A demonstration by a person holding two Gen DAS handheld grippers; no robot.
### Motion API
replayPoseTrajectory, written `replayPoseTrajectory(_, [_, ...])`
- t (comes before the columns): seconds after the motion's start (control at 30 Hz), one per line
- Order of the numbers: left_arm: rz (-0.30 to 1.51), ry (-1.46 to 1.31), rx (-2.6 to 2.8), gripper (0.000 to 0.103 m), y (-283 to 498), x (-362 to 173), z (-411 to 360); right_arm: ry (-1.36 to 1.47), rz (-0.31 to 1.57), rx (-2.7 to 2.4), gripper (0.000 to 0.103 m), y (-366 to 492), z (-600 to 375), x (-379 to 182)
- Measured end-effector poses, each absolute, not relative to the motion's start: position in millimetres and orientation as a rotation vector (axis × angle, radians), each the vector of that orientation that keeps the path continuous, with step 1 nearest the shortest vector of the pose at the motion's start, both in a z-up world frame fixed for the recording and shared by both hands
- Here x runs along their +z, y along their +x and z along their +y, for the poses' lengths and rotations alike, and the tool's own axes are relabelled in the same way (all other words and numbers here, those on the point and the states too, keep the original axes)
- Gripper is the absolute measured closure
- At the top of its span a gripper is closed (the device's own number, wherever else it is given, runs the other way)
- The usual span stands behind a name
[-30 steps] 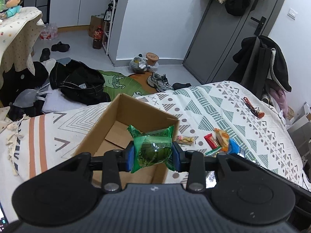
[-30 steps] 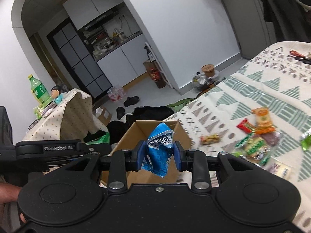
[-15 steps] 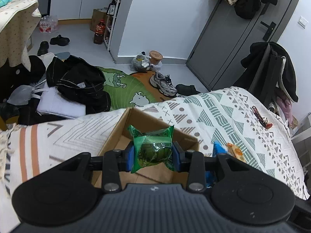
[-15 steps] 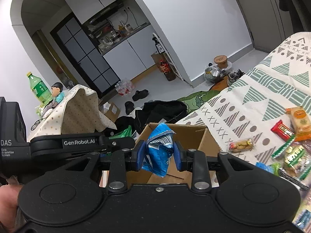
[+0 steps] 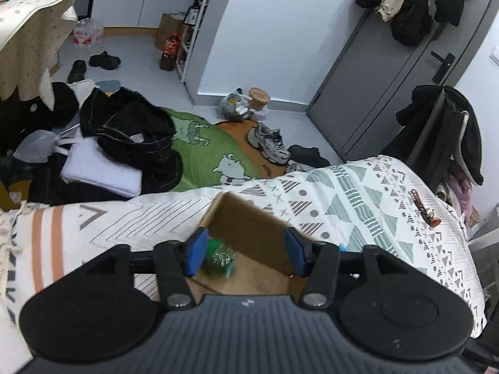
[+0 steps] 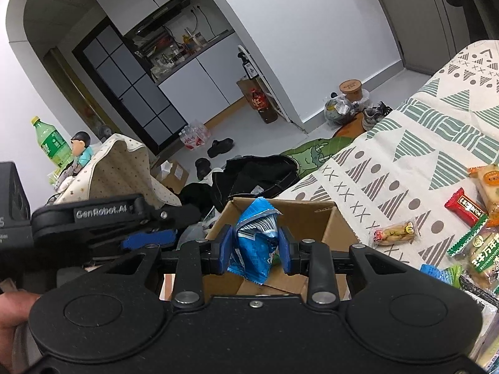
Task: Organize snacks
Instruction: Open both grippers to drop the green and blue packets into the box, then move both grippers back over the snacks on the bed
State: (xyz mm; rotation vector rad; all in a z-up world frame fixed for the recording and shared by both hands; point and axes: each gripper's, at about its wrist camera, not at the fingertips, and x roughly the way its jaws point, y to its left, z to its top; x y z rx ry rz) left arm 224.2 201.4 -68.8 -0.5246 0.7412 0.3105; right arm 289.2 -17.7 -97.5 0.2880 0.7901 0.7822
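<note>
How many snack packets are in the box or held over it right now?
2: green packet lying inside the cardboard box, below the open left hand-held gripper; blue packet clamped in the right hand-held gripper. Others may be hidden.

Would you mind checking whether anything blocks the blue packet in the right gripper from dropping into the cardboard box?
Nothing visible does. The right gripper holds the blue packet directly over the open cardboard box. The left gripper stands open nearby, and the green packet already lies inside.
</note>
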Motion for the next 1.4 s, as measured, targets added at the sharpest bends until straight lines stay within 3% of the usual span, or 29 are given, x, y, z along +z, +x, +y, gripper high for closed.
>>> replayPoseTrajectory(0.1, [0.747,-0.523,0.316,0.044,217,-66,201,0.284,0.786,0.777,0.062,287,-18,-96])
replayPoseTrajectory(0.17, [0.753,-0.519,0.324,0.037,210,-64,199,0.290,0.782,0.768,0.050,286,-22,-93])
replayPoseTrajectory(0.33, [0.772,-0.501,0.352,0.023,193,-58,189,0.302,0.786,0.749,0.049,278,-35,-88])
replayPoseTrajectory(0.8, [0.751,-0.441,0.366,0.009,149,-25,153,0.206,0.819,0.702,0.046,238,-64,-63])
replayPoseTrajectory(1.07, [0.740,-0.412,0.349,0.000,130,-7,127,0.178,0.787,0.673,0.019,222,-93,-42])
replayPoseTrajectory(1.4, [0.728,-0.395,0.326,0.000,113,9,99,0.158,0.736,0.638,0.000,211,-130,-19])
